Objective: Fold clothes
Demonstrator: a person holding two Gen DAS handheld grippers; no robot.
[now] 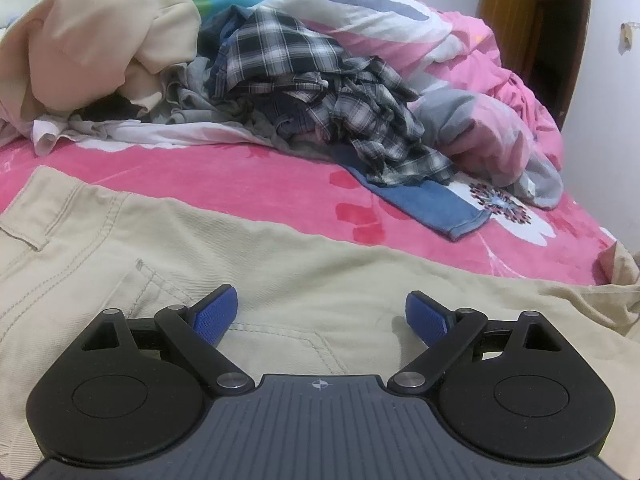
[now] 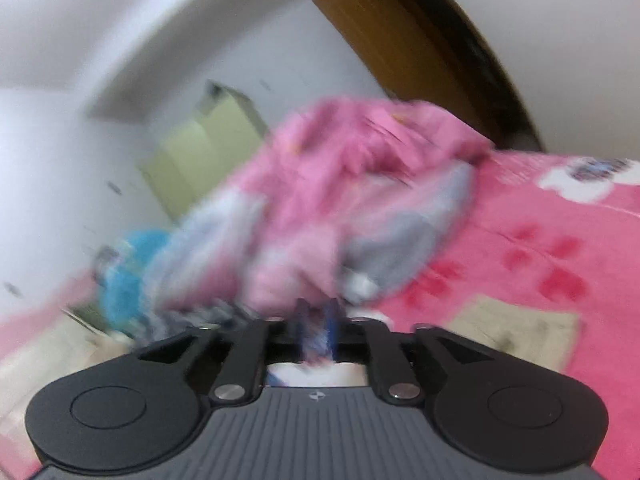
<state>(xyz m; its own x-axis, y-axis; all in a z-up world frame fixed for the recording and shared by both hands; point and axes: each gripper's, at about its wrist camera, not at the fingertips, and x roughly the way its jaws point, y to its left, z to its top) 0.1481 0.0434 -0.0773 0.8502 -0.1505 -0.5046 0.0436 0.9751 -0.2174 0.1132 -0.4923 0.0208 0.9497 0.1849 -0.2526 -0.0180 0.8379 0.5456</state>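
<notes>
Over the beige trousers (image 1: 248,264) spread flat on the pink floral bedspread (image 1: 224,176), my left gripper (image 1: 320,318) hangs with its blue pads (image 1: 214,316) spread wide, nothing between them, a back pocket seam just beneath. Beyond the trousers, a blue denim piece (image 1: 436,208) pokes out from under a heap of plaid shirts (image 1: 320,92), with a cream garment (image 1: 88,44) left of the heap. My right gripper (image 2: 318,326) is blurred, jaws narrow; whether they pinch cloth I cannot tell. Past it lies a rumpled pink quilt (image 2: 340,184). No readable writing anywhere.
</notes>
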